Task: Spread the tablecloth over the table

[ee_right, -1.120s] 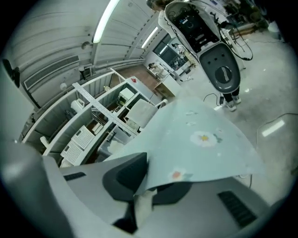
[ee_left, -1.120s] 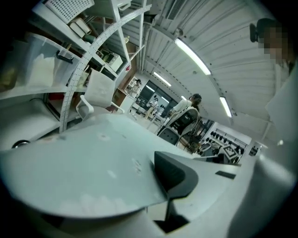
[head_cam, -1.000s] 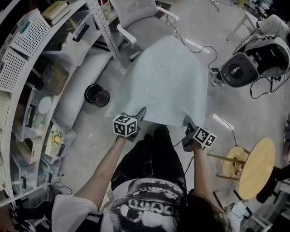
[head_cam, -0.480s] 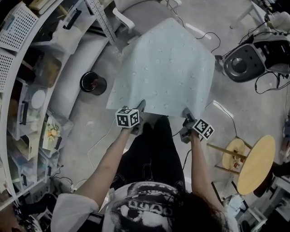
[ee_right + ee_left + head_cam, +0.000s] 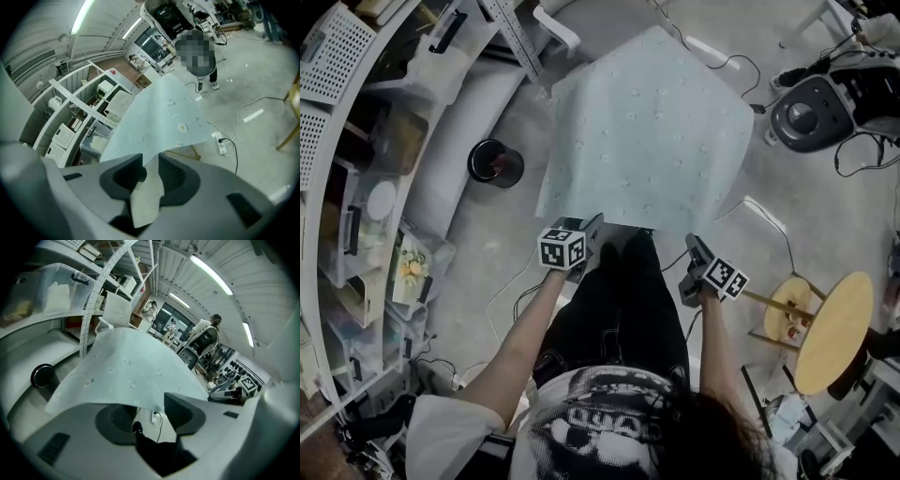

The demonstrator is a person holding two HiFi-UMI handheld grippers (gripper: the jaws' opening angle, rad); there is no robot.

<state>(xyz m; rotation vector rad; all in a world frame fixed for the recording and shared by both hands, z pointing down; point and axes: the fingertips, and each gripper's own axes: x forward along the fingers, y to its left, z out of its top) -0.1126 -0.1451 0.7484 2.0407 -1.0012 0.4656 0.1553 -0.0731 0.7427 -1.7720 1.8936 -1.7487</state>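
The pale blue-green tablecloth lies draped over the table, its near edge hanging toward me. My left gripper is just below that edge. In the left gripper view its jaws are opening and stand apart, and the tablecloth hangs beyond their tips without being pinched. My right gripper is at the near right corner. Its jaws are opening too. A loose flap of the tablecloth hangs down in the gap between them.
White shelving with bins curves along the left. A black bin stands on the floor beside the table. A round wooden stool is at the right. A machine with cables sits at the far right, and a power strip lies on the floor.
Both grippers have sunk and drawn back toward me from the cloth's near edge. Their jaws have parted, and the edge they pinched now hangs free.
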